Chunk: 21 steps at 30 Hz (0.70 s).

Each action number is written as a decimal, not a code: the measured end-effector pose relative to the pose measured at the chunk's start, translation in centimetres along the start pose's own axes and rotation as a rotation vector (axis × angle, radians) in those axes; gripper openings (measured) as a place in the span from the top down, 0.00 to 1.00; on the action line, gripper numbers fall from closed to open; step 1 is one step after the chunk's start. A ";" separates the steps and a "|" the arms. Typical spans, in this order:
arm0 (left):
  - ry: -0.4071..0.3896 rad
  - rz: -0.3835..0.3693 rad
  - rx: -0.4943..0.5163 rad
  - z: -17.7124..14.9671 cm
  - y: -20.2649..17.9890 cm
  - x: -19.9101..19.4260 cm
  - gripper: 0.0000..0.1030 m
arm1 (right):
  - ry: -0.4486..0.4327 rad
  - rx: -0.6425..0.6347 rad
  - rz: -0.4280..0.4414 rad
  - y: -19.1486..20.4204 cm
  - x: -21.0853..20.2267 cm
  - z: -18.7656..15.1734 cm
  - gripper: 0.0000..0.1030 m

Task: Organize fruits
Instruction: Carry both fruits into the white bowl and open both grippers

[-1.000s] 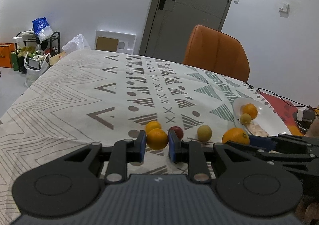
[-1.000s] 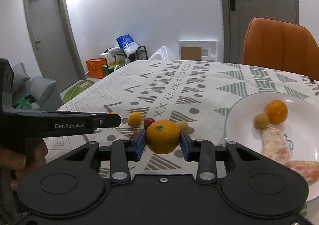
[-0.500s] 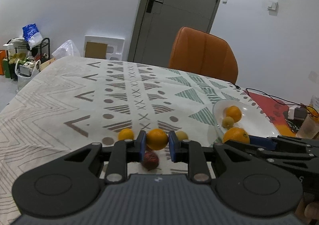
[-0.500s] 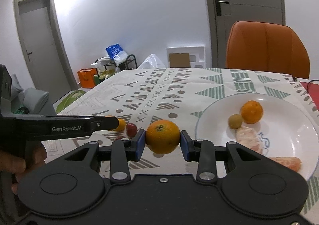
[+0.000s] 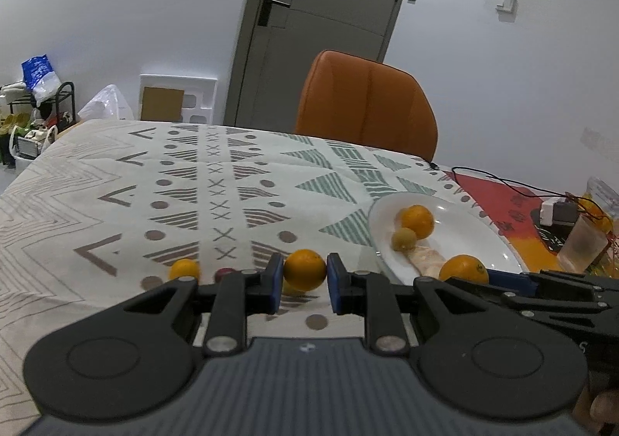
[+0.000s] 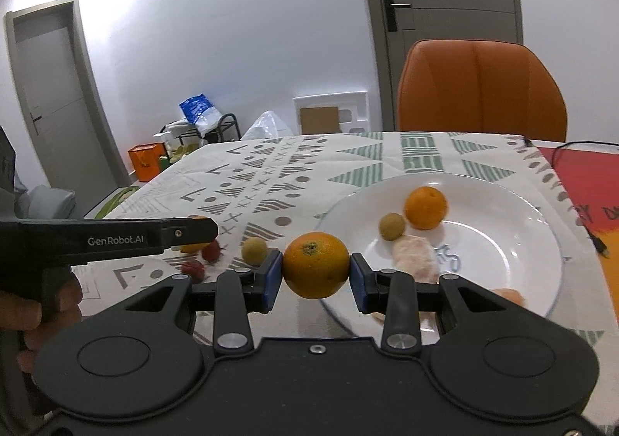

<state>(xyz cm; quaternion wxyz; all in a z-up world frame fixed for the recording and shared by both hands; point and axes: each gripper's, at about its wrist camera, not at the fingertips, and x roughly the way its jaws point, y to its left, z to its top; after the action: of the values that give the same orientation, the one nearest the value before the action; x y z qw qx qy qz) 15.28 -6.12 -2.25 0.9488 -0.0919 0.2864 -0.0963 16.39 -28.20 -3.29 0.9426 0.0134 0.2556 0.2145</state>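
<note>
Fruits are split between the patterned tablecloth [image 5: 116, 180] and the white plate [image 6: 514, 227]. The left gripper [image 5: 302, 277] is clamped narrowly on a small orange [image 5: 305, 269], blue pads pressing both its sides, held above the cloth near the plate's edge. The right gripper [image 6: 315, 273] grips a larger orange [image 6: 315, 265] a little wider, beside the plate's near rim. On the plate lie another orange [image 6: 424, 207], a small yellow-green fruit [image 6: 391, 226] and peeled segments [image 6: 412, 258]. A yellow-green fruit [image 6: 253, 250] and red fruits [image 6: 211, 251] rest on the cloth.

Patterned surface [image 6: 309, 161]: white plate [image 6: 514, 219] at 3 o'clock; small loose fruits [image 6: 253, 249] at 9 o'clock.
</note>
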 end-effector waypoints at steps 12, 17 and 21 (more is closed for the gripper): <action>0.007 -0.034 0.044 0.0 -3.0 1.1 0.78 | -0.005 0.041 -0.044 -3.0 -0.8 -0.6 0.66; 0.009 -0.049 0.065 0.0 -4.1 1.6 0.78 | -0.006 0.064 -0.076 -4.6 -1.1 -0.9 0.66; 0.017 -0.056 0.075 0.0 -4.8 2.2 0.78 | -0.009 0.074 -0.103 -5.7 -1.2 -1.0 0.65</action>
<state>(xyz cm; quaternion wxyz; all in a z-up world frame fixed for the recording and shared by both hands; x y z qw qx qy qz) 16.48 -11.31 -2.27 0.9461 -0.0635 0.2879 -0.1345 17.19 -33.97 -4.39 0.9523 0.0359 0.2596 0.1562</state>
